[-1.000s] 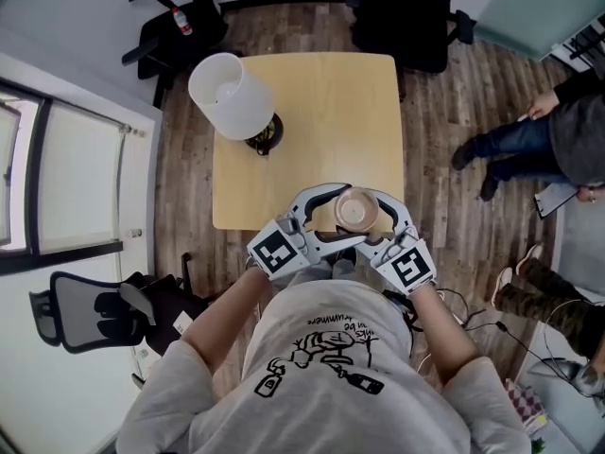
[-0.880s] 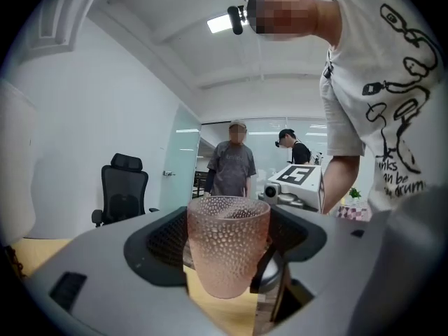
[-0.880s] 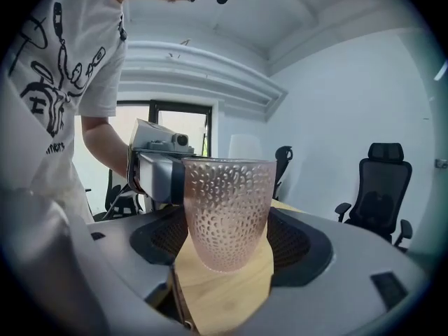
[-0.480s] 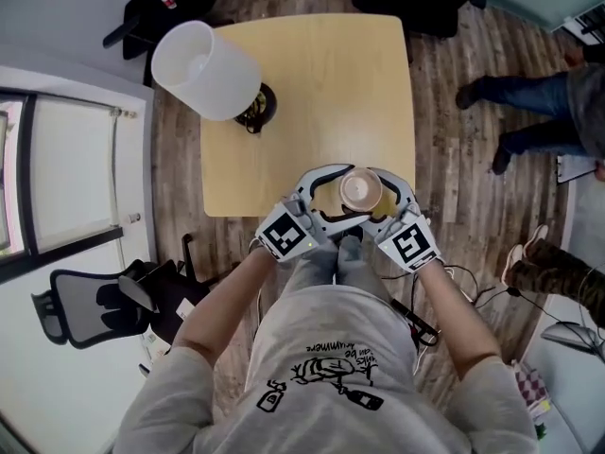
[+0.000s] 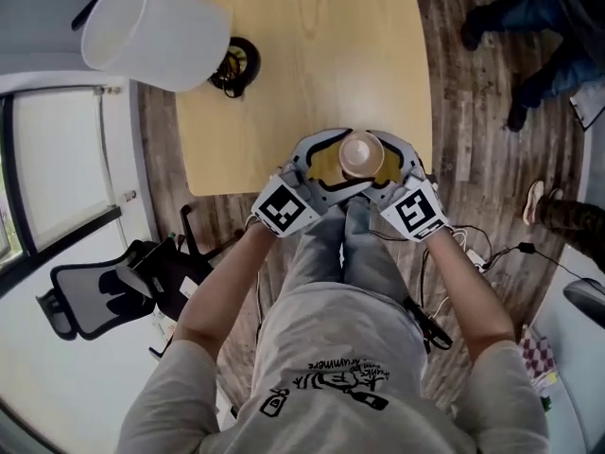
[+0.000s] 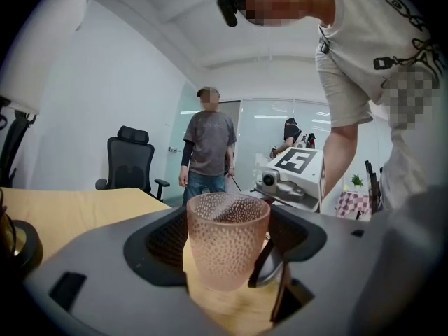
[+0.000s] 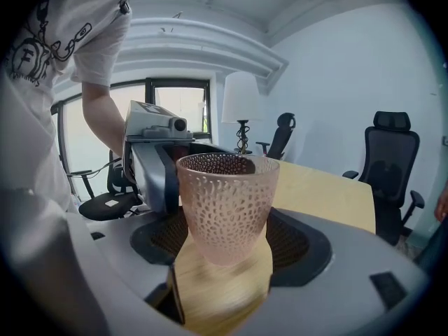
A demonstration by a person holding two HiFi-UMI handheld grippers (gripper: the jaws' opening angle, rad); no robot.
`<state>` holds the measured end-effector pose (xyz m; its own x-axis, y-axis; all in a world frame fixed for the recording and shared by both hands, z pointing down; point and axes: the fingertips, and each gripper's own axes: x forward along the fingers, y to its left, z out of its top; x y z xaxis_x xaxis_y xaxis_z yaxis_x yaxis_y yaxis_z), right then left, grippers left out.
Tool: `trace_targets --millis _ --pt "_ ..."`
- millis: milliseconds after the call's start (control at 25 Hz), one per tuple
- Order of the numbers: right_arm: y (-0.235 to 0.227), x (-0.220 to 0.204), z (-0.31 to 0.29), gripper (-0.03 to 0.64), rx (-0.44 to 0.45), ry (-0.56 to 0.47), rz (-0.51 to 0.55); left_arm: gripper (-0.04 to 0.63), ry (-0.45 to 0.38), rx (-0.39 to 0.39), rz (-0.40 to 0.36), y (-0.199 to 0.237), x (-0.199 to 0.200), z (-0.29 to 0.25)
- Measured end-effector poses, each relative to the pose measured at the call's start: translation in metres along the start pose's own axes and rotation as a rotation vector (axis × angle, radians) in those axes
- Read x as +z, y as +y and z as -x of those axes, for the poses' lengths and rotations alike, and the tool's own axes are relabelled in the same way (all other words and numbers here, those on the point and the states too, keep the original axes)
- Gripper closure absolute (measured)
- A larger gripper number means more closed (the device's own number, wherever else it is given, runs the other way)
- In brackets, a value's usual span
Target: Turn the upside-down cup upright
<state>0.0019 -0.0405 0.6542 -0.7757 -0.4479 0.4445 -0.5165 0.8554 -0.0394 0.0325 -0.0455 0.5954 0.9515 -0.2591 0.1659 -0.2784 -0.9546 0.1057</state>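
Note:
A pink dimpled glass cup (image 5: 361, 154) stands rim up on the wooden table (image 5: 312, 45), close to its near edge. My left gripper (image 5: 337, 160) reaches in from the left and my right gripper (image 5: 375, 163) from the right, so their jaws form a ring round the cup. In the left gripper view the cup (image 6: 227, 240) stands between the left gripper (image 6: 227, 264) jaws, which sit wider than the cup. The right gripper view shows the same: cup (image 7: 227, 208) upright, right gripper (image 7: 227, 247) jaws spread with gaps on both sides. Both grippers are open.
A lamp with a white shade (image 5: 151, 31) and dark base (image 5: 236, 64) stands at the table's far left. An office chair (image 5: 104, 296) is at my left. People's legs (image 5: 529, 17) are at the far right, and cables (image 5: 492, 253) lie on the floor.
My head has moved forward, so the table and lamp appear closer and shifted. The cup and both grippers keep the same arrangement around each other.

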Motion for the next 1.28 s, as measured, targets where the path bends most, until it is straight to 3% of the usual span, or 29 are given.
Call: trace_targets --millis 480,1280 --pt "-0.009 -0.041 -0.019 0.281 -0.016 0.031 0.019 0.233 0.032 -0.001 -0.035 0.008 -0.044 -0.013" --pt "-0.010 -0.052 -0.023 0.281 -0.034 0.037 0.057 0.233 0.042 -0.007 -0.078 0.005 -0.057 -0.015"
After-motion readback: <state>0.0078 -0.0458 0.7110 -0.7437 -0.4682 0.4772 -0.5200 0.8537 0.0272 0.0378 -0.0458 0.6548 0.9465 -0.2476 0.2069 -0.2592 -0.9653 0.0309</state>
